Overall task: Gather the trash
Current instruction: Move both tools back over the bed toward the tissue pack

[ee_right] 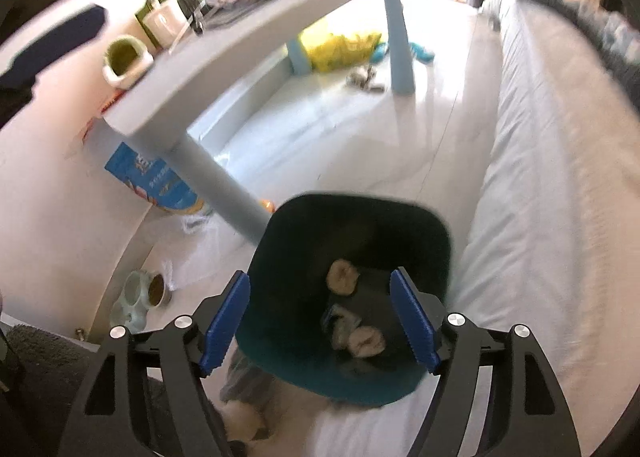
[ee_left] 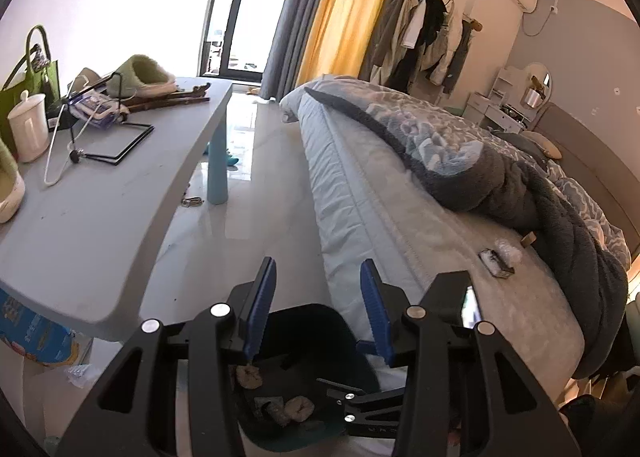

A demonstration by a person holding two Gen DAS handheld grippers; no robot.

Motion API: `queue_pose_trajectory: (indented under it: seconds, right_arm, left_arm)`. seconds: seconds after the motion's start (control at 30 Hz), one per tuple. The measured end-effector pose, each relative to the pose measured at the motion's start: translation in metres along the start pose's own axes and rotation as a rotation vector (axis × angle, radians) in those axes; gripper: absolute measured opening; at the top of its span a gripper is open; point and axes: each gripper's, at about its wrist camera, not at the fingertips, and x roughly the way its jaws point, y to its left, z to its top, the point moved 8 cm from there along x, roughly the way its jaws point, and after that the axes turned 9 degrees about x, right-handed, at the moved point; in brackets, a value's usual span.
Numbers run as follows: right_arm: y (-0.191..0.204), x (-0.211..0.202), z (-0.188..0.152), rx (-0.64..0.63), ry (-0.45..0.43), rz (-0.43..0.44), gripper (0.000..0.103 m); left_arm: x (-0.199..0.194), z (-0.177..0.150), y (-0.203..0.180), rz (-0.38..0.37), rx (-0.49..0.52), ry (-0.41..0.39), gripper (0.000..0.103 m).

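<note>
Hovering over the bin [ee_right: 432, 233] beside the bed [ee_right: 540, 185], your right gripper [ee_right: 320, 325] is spread and empty, scraps already inside. Left gripper [ee_left: 316, 297] is part-open, empty. Next, reach far right for wrappers [ee_left: 498, 259] on the mattress.

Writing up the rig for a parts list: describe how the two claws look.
Both match. The left claw and right claw each have two flat blue fingers with ribbed inner pads, carried on black angular linkage arms with cut-out slots and round silver pivot pins. No cables, labels or sleeves show.
</note>
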Motion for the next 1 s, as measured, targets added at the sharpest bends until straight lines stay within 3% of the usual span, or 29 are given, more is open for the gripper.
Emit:
queue_pose_trajectory:
  seconds: [0.3, 1.0]
  right_arm:
    - [-0.04, -0.069, 0.025, 0.002, -0.199, -0.038, 0.076]
    - [-0.181, -0.173, 0.025, 0.069, -0.403, -0.235, 0.078]
  left_arm:
    - [0.011, 0.016, -0.035, -0.024, 0.013, -0.025, 0.061]
    - [0.065, 0.031, -0.131, -0.122, 0.084, 0.009, 0.07]
